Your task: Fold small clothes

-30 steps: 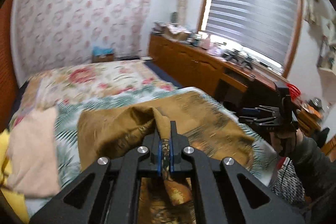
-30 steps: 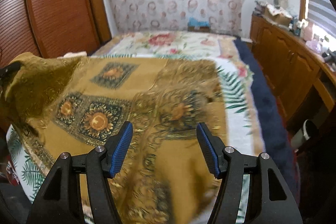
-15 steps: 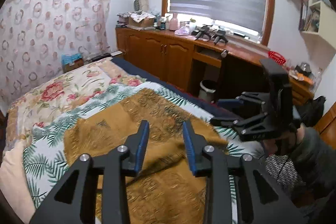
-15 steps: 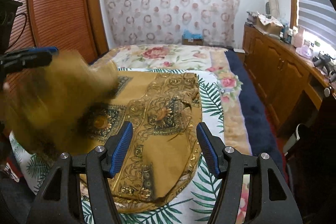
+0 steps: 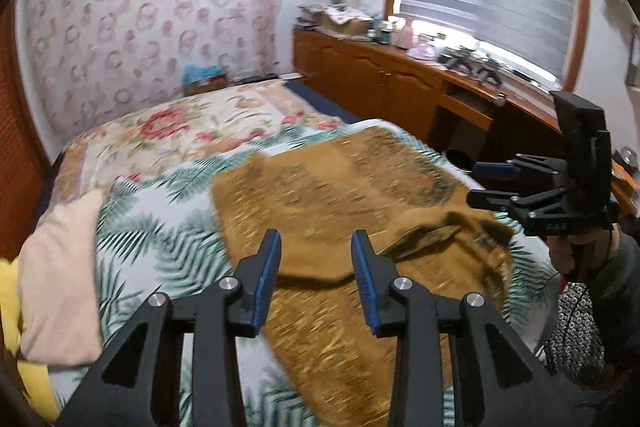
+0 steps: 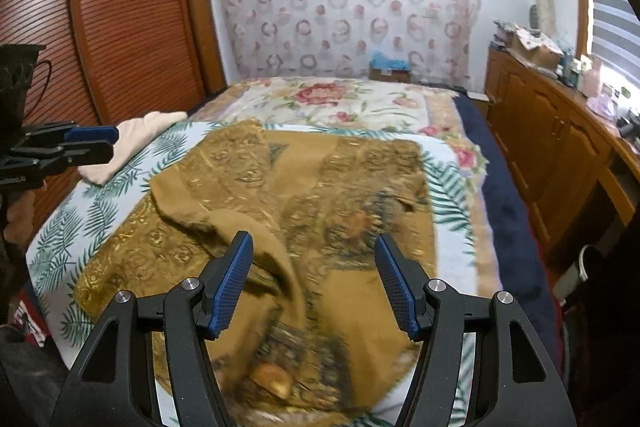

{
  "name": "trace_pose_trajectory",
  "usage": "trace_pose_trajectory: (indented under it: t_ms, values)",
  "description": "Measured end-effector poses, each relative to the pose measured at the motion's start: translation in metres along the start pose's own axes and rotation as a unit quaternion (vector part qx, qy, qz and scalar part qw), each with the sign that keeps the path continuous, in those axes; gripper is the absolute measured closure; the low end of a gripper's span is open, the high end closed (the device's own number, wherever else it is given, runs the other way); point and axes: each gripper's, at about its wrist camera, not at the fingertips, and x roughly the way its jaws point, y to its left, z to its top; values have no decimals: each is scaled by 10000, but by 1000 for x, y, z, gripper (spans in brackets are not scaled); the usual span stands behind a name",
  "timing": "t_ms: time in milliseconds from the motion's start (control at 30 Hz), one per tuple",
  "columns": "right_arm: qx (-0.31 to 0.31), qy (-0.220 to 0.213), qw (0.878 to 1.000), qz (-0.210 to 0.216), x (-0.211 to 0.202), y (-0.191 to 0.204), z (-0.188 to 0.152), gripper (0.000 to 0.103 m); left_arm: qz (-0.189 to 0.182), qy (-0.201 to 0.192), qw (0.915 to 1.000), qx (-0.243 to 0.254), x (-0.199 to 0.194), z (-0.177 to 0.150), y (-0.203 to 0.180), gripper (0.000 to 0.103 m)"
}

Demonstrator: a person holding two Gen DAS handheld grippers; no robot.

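Left wrist view: the left gripper (image 5: 316, 259), jaws just parted and empty, is held over the mustard patterned cloth (image 5: 344, 195) spread on the bed (image 5: 160, 247); right wrist view: the right gripper (image 6: 314, 279) is held wide apart above it.

The mustard-gold patterned cloth garment (image 6: 248, 195) looks soft and matt, with faintly shiny gold print, lying on a matt white palm-leaf cotton bedspread (image 5: 160, 227). The long brown wooden cabinet (image 6: 560, 131) has a smooth, glossy varnish, and the reddish wooden slatted wardrobe door (image 6: 132, 19) is ribbed. The black matt plastic left gripper (image 5: 316, 267) carries blue ridged rubbery pads (image 5: 269, 267) and bright metal screws.
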Motion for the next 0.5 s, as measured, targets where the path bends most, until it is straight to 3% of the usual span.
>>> trace_pose_trajectory:
  t_ms: [500]
  values:
    - [-780, 583, 9924, 747, 93, 92, 36, 39, 525, 130, 9958, -741, -6, -54, 68, 69]
